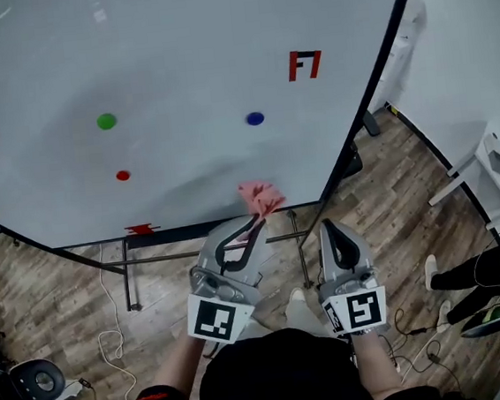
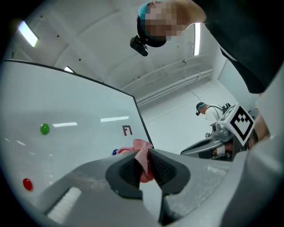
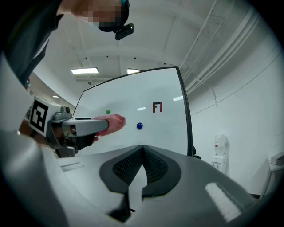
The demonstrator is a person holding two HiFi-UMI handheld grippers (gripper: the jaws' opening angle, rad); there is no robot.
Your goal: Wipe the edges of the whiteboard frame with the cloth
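A pink cloth (image 1: 260, 197) sticks out of my left gripper (image 1: 254, 223), which is shut on it just in front of the whiteboard's lower edge. In the left gripper view the cloth (image 2: 143, 156) is pinched between the black pads. The whiteboard (image 1: 175, 78) has a dark frame (image 1: 377, 70) along its right side and bottom. On it are a green magnet (image 1: 106, 122), a blue magnet (image 1: 255, 119), a red magnet (image 1: 122, 175) and a red mark (image 1: 303, 65). My right gripper (image 1: 329, 231) is shut and holds nothing, below the board's lower right corner. From the right gripper view, the left gripper (image 3: 82, 126) with the cloth (image 3: 115, 122) shows before the board.
The board's metal stand (image 1: 202, 253) and a white cable (image 1: 113, 333) lie on the wooden floor below. A person (image 1: 488, 267) sits at the right by white furniture (image 1: 486, 165). Equipment (image 1: 30, 386) stands at the lower left.
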